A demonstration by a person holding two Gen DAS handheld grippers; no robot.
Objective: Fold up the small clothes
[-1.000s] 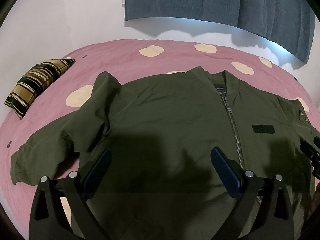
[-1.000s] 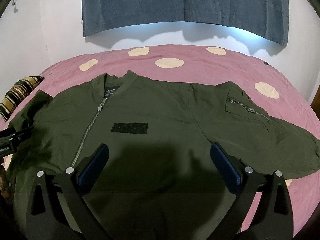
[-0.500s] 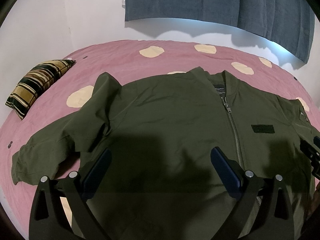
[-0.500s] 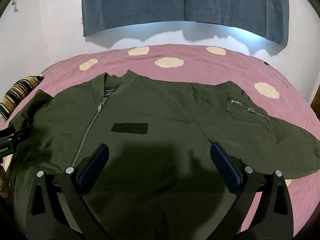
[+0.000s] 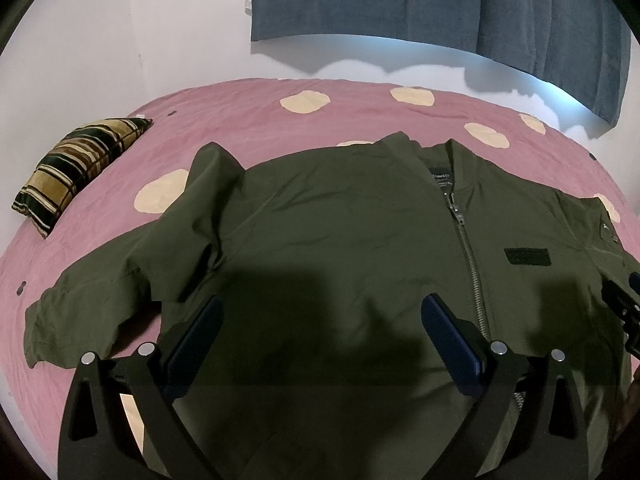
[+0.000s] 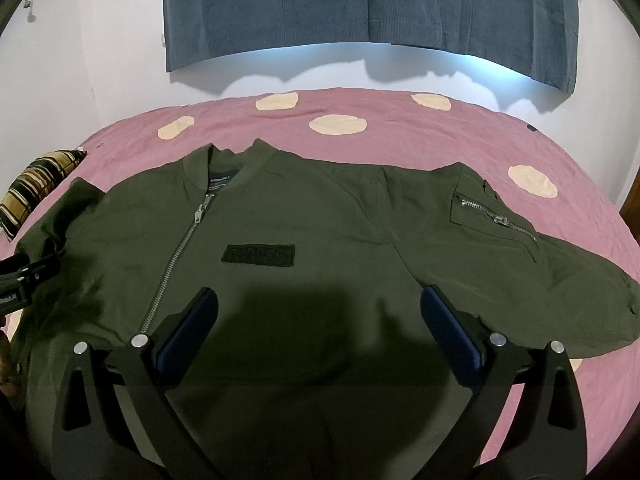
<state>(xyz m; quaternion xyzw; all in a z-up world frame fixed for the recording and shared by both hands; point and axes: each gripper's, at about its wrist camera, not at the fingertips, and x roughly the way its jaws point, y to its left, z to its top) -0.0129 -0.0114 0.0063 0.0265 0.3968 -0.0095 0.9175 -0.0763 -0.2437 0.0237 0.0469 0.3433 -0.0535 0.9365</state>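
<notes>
Now: jacket flat, front up, zipped, mid bed, collar toward far edge, sleeves out sideways. Left gripper above its left chest, jaws wide, empty. Right gripper above right chest, jaws wide, empty. Pillow at left edge.

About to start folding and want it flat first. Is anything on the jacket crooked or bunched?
Mostly flat. The jacket is zipped, but its sleeve on the left gripper's side is bunched near the shoulder, with a peak of fabric poking up. The other sleeve lies smoother.
</notes>
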